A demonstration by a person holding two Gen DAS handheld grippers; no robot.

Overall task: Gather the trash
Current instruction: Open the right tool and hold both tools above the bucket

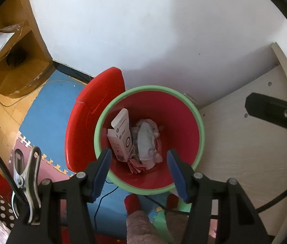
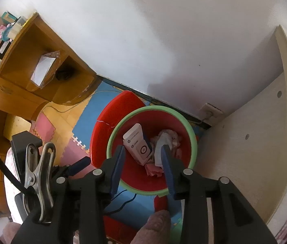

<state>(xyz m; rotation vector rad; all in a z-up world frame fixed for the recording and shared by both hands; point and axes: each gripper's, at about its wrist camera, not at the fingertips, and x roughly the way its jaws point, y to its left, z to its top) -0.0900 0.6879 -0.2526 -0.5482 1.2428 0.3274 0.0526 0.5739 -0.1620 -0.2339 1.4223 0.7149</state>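
Both grippers, left [image 1: 138, 171] and right [image 2: 142, 169], are hovering open and empty over the bin [image 1: 201, 131] holding light, crushable trash: a carton [image 1: 121, 137], best pinched across its flat faces, and soft wrappers [image 1: 146, 141].

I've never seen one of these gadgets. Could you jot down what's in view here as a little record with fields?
Bin: red bin with green rim, lid open
Inside bin: white carton, crumpled wrappers
Left tongs: open, empty, above the bin
Right tongs: open, empty, above the bin
Floor: coloured foam mats
Beside bin: pale wooden panel
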